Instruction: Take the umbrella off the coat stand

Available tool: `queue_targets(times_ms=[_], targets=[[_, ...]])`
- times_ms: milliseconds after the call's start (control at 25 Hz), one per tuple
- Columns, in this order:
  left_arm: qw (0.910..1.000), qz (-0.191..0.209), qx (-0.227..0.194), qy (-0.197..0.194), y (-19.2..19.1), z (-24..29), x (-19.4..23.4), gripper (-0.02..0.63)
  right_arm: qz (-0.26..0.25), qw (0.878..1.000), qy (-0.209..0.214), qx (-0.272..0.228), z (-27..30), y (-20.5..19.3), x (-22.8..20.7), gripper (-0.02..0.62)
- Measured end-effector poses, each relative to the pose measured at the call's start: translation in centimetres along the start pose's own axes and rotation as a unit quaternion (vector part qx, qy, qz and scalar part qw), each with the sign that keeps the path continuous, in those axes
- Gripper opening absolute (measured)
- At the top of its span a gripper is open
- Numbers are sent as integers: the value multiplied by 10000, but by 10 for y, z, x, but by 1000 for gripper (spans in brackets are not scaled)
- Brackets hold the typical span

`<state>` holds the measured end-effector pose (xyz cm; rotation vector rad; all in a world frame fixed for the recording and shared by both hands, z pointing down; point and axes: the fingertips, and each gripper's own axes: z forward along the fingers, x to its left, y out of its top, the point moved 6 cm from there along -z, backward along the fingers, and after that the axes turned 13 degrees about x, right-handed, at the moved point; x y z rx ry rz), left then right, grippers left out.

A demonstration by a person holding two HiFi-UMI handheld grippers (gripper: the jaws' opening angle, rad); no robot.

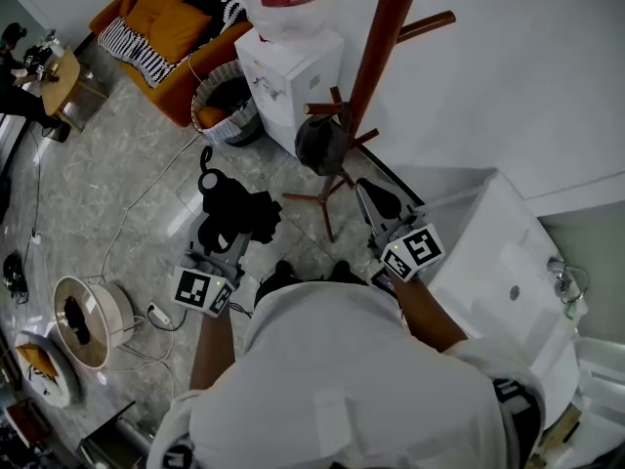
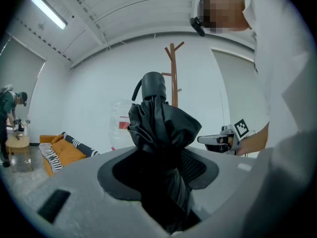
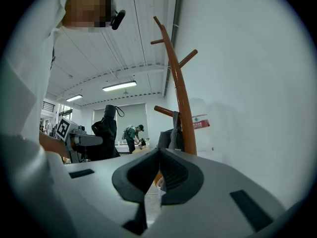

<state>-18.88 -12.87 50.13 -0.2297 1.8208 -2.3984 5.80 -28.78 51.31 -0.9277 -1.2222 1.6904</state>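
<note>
A black folded umbrella [image 1: 234,205] stands away from the coat stand, with my left gripper [image 1: 227,240] shut on it. In the left gripper view the umbrella [image 2: 161,128] fills the gap between the jaws, its strap end pointing up. The brown wooden coat stand [image 1: 383,42] rises just ahead, and a dark item [image 1: 322,143] hangs on one of its lower pegs. My right gripper [image 1: 371,195] hovers beside the stand's pole [image 3: 179,98], its jaws closed with nothing between them. In the right gripper view the held umbrella [image 3: 106,129] shows at the left.
A white water dispenser [image 1: 288,62] and a wicker basket [image 1: 223,101] stand behind the coat stand, with an orange sofa [image 1: 161,27] farther left. At the right is a white counter [image 1: 498,262]. Cables and a round fan [image 1: 83,320] lie on the floor at the left.
</note>
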Motion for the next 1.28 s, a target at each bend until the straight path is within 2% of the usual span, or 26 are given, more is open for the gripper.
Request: queue_targets(times_ms=[680,1080,1280], targets=[[9999,33,-14,-152,-2,-3,-4,225,-110,9999,-54,-72,-8,0,6,15],[9995,95,-112,-263,1,-7,-13,225,-475,9987,-138,-121,-40,13,-12,15],[9993,43,-83,-354,-4,-6,-20,225,-398,9990,-157,-101,-50,7,-12,15]])
